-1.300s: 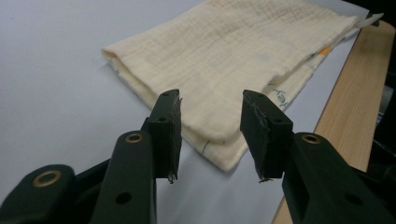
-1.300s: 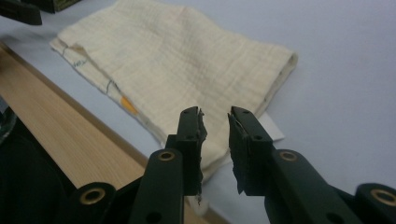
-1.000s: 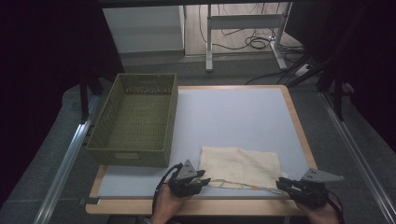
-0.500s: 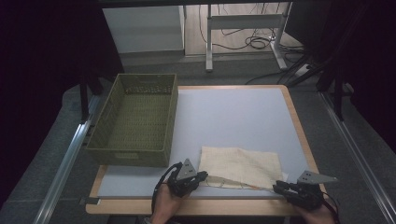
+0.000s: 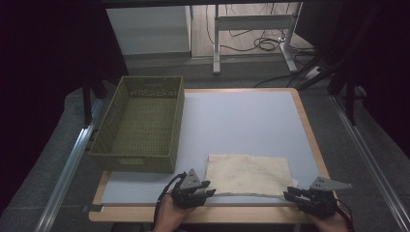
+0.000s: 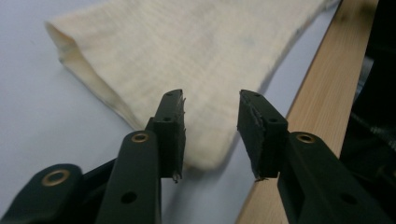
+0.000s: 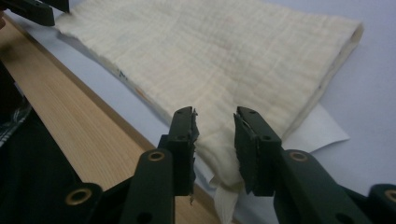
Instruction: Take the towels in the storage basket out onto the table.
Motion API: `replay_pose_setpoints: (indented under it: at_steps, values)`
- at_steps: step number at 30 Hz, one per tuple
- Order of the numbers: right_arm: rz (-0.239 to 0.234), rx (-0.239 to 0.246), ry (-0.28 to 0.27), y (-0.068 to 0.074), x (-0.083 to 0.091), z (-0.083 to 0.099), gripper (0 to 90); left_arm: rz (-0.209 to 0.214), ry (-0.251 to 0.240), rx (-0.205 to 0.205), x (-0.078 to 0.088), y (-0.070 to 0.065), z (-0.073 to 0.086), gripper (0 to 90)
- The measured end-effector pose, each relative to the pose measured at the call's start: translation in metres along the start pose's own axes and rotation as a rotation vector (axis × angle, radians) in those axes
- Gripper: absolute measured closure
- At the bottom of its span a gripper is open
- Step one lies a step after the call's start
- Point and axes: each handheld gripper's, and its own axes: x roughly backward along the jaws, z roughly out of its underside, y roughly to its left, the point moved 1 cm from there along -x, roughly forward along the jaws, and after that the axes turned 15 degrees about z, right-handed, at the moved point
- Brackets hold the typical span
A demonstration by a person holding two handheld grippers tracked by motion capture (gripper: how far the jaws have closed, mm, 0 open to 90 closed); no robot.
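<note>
Lying flat near the front edge of the pale blue table top (image 5: 241,121) is a cream, folded woven cloth (image 5: 249,175). The left gripper (image 5: 207,188) sits at the cloth's near left corner, and the right gripper (image 5: 291,195) sits at its near right corner. In the left gripper view, the jaws stand a little apart and have just been opening; the cloth (image 6: 196,60) corner lies between them, but the pads do not squeeze it. In the right gripper view, the jaws are also a little apart and have just been opening, with the cloth (image 7: 219,60) corner loose between them. An olive green woven basket (image 5: 171,123) waits, well apart, on the left. If the hands lift now, the cloth could slip out, because nothing pinches it. One corner might come up alone and undo the fold.
</note>
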Motion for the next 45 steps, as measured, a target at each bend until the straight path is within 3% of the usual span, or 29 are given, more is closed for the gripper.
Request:
replay_pose_setpoints:
  at_steps: [3,6,11,13,18,23,26,30,34,36,39,42,43,45]
  values:
    - [0.006,-0.002,-0.013,-0.002,0.001,-0.005,65.0,-0.036,-0.012,0.002,0.001,0.005,-0.008,58.6]
    - [0.019,-0.008,-0.02,-0.006,-0.002,-0.01,62.9,-0.074,-0.011,0.033,-0.005,0.018,-0.017,57.7]
    - [0.047,-0.02,-0.028,-0.018,-0.012,-0.026,62.3,-0.15,0.005,0.031,-0.016,0.038,-0.036,57.8]
    - [0.068,-0.02,-0.03,-0.024,-0.016,-0.035,62.4,-0.199,0.003,0.029,-0.019,0.048,-0.047,57.7]
    - [0.119,-0.016,-0.043,-0.039,-0.028,-0.056,62.8,-0.249,0.003,0.05,-0.023,0.066,-0.064,57.2]
    - [0.174,-0.011,-0.032,-0.052,-0.047,-0.071,62.8,-0.282,0.024,0.09,-0.03,0.085,-0.068,56.9]
    - [0.182,-0.025,-0.012,-0.06,-0.061,-0.071,62.6,-0.291,0.06,0.101,-0.036,0.092,-0.064,56.3]
    - [0.183,-0.007,0.025,-0.06,-0.074,-0.066,62.8,-0.301,0.098,0.111,-0.043,0.096,-0.055,55.7]
    - [0.177,0.017,0.042,-0.055,-0.077,-0.06,63.8,-0.286,0.093,0.112,-0.044,0.096,-0.053,56.3]
    - [0.167,0.011,0.038,-0.054,-0.077,-0.058,70.8,-0.273,0.087,0.12,-0.044,0.096,-0.052,57.1]
    - [0.135,0.013,0.031,-0.052,-0.077,-0.057,83.5,-0.229,0.07,0.133,-0.042,0.096,-0.049,64.2]
    - [0.142,0.032,0.046,-0.049,-0.076,-0.059,85.7,-0.173,0.061,0.141,-0.042,0.094,-0.049,79.7]
    - [0.147,0.045,0.055,-0.049,-0.076,-0.062,86.0,-0.185,0.067,0.133,-0.043,0.093,-0.049,85.8]
    - [0.157,0.058,0.055,-0.049,-0.076,-0.067,86.1,-0.189,0.066,0.116,-0.043,0.091,-0.051,86.9]
